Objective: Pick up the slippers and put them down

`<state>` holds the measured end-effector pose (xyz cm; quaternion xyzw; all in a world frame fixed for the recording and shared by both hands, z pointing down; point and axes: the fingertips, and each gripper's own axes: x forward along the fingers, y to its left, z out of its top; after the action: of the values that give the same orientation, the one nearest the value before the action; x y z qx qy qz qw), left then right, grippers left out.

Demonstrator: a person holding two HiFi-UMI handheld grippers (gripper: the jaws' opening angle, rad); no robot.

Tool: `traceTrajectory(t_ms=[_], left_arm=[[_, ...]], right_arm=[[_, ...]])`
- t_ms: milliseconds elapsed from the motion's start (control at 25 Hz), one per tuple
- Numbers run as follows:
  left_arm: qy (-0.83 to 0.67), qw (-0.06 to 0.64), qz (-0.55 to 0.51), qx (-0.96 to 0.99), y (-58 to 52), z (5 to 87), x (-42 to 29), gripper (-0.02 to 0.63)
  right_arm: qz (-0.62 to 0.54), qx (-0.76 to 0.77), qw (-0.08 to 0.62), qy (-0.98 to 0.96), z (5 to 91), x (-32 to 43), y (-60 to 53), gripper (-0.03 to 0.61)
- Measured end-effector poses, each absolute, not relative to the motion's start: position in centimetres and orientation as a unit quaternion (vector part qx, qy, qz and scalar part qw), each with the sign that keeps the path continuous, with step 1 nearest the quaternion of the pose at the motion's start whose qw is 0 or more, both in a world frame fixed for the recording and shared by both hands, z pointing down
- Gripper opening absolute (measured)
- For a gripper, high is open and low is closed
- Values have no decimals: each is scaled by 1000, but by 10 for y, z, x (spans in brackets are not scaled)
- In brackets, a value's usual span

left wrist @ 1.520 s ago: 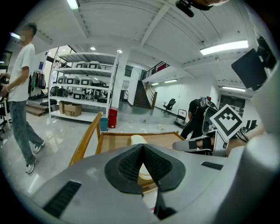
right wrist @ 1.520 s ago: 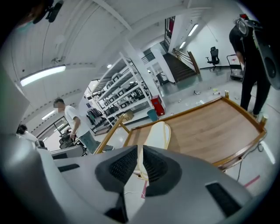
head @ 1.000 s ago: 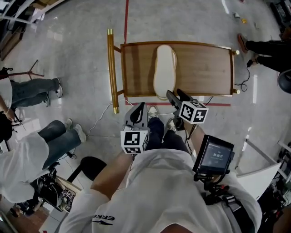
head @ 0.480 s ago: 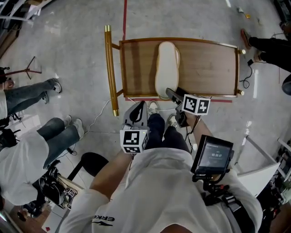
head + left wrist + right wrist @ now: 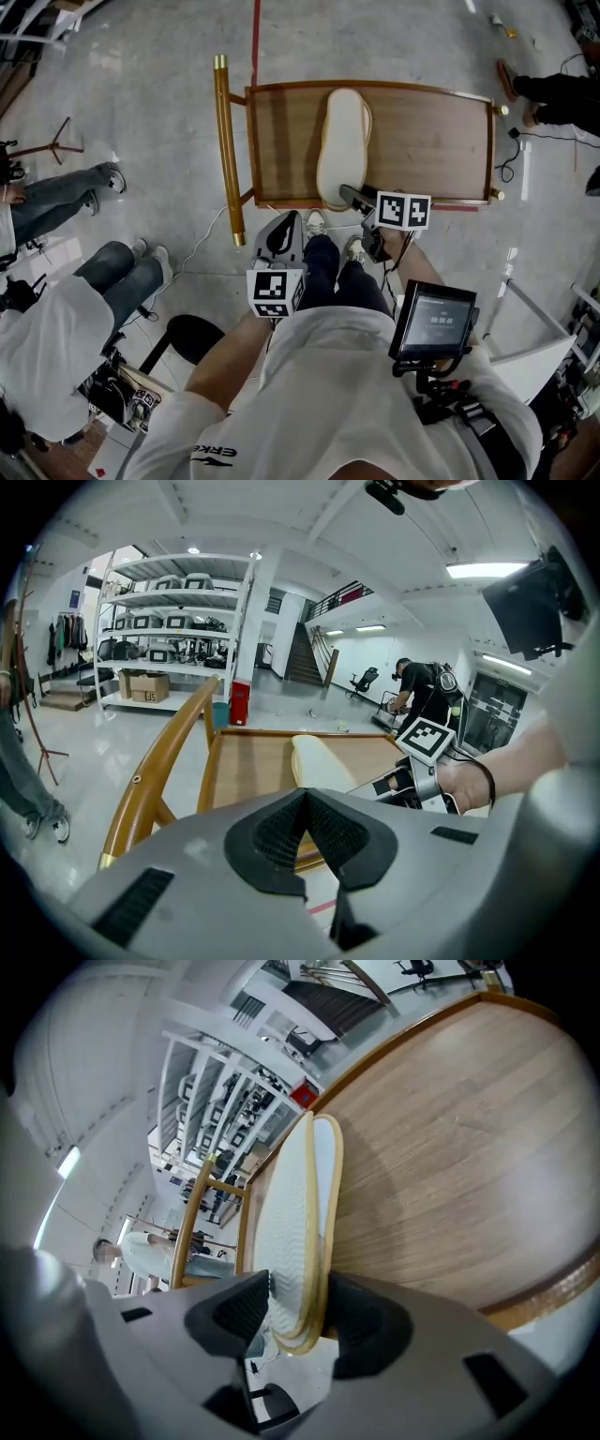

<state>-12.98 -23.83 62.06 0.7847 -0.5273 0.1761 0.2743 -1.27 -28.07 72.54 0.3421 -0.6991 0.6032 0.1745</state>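
Two stacked slippers [image 5: 342, 141] on the bench [image 5: 431, 141], heels clamped by the just-closing right gripper [image 5: 292, 1316] for lifting; left gripper [image 5: 307, 829] clenched empty.

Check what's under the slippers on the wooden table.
Only the bare wooden tabletop shows around the slippers, which lie directly on it. Anything directly beneath them is covered.

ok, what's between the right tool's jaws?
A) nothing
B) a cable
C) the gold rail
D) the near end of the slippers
D: the right gripper view shows the near end of the slippers between the jaws of the right tool, which have just been closing on it; the rest lies on the wooden bench.
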Motion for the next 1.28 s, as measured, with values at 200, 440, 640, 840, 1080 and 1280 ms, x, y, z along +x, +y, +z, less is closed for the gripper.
traceTrajectory(t_ms=[200,440,640,840,1080,1280], left_arm=[[-528,275,178,784,-240,623,-132,2],[-529,276,183,781,-240,627,-134,2],[-531,276,181,780,-240,627,-136,2],[-533,276,180,779,-240,623,-140,2],[-538,279,181,775,-238,626,-148,2],[-543,280,180,771,-237,628,-156,2]], right_arm=[[603,341,156,-704,721,-13,-281,168],[584,342,149,-721,708,-18,-285,138],[570,328,153,-738,701,-30,-286,137],[568,326,143,-742,698,-40,-293,138],[567,324,136,-745,698,-58,-302,138],[566,324,139,-745,702,-74,-307,140]])
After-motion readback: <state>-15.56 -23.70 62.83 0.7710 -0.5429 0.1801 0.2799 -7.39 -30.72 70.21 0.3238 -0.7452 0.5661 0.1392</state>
